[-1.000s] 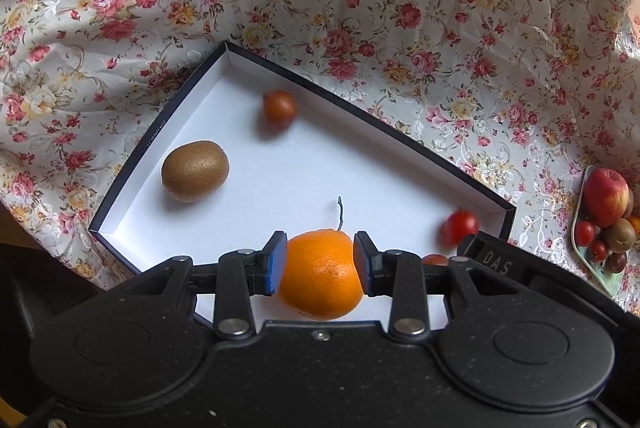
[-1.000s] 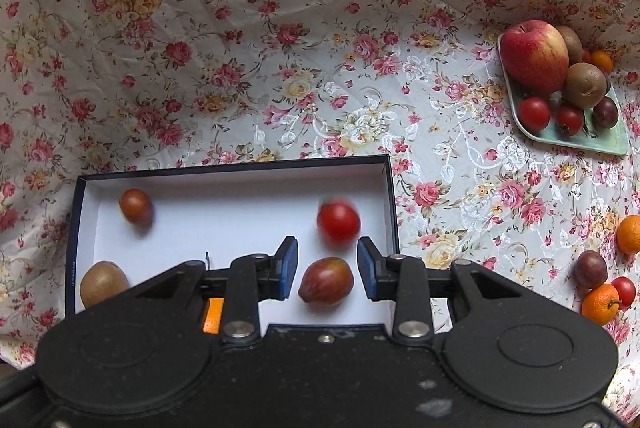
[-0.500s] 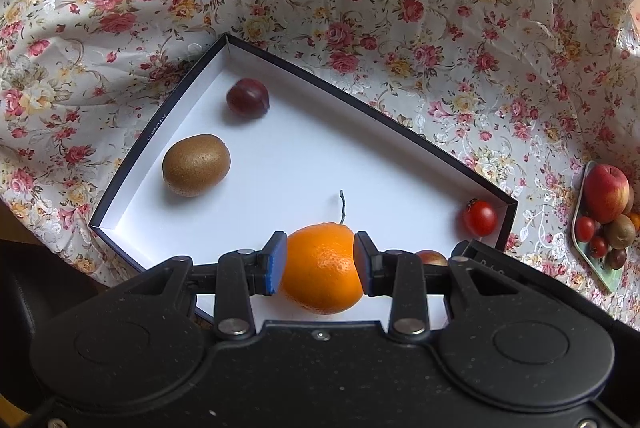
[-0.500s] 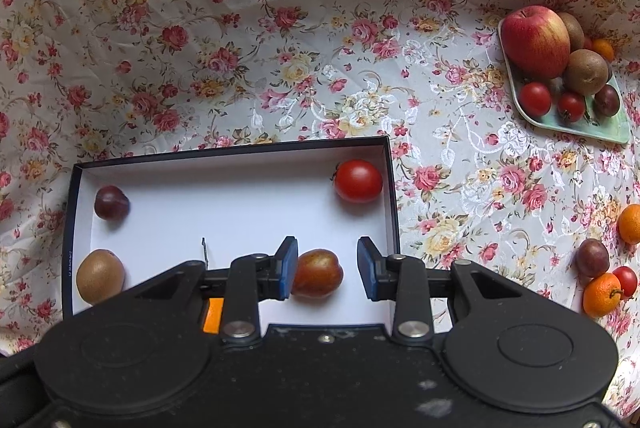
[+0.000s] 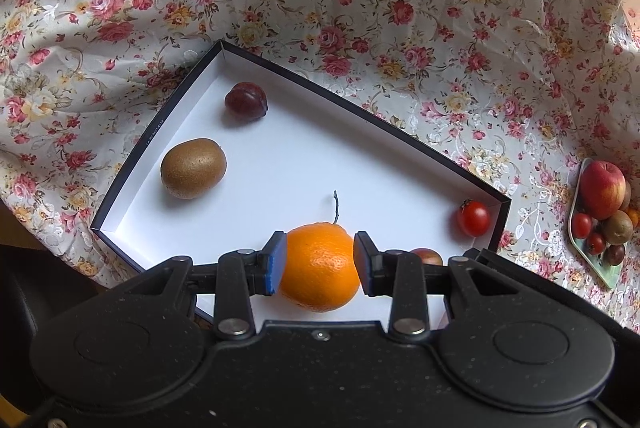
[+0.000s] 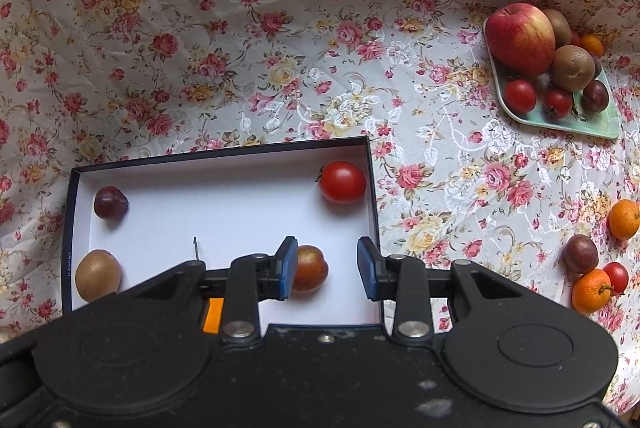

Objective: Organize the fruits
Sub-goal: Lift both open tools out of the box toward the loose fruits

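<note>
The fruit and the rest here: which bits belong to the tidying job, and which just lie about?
In the job: left claw, orange, box, kiwi, plum, tomato, right claw.
Lying about: flowered cloth, green plate.

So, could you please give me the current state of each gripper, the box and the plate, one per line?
Left gripper: shut on the orange, over the box.
Right gripper: open, the reddish plum loose beside its left pad.
Box: lidless, holding a tomato, dark plum and kiwi.
Plate: piled with fruit, apple included.
</note>
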Motion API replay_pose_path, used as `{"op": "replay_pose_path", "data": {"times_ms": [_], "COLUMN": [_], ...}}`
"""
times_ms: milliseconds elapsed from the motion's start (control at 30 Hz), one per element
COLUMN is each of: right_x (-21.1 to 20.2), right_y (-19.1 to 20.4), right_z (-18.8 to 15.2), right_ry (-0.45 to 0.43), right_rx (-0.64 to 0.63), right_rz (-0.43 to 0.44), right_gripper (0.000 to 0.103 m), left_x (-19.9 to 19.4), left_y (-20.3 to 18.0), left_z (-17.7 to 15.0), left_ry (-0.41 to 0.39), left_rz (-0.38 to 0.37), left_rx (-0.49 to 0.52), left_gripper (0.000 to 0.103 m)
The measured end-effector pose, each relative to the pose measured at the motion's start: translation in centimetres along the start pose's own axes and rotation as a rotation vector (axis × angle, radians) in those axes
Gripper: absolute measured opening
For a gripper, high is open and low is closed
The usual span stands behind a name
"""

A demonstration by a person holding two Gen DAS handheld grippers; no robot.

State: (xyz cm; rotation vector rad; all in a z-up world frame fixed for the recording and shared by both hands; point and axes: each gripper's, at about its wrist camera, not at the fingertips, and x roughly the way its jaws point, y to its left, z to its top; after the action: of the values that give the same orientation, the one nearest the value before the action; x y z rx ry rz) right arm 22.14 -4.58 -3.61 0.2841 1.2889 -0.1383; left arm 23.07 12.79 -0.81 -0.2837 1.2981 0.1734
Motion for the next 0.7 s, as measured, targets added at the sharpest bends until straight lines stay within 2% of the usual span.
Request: {"op": "replay_pose_path", "data": {"times_ms": [700], "right_x": [-0.5], "right_y": [-4.8], "right_z": [-0.5], "right_ry": [0.054], "right_rx": [0.107], "right_rz": [0.002], "right_gripper": [0.036], "left_x": [-1.2], "left_y": [-2.7], "left_z": [-0.7], "left_ry": [-0.018], "left_rz": [-0.006], "left_rx": [0.076], "left_gripper": [0.045]}}
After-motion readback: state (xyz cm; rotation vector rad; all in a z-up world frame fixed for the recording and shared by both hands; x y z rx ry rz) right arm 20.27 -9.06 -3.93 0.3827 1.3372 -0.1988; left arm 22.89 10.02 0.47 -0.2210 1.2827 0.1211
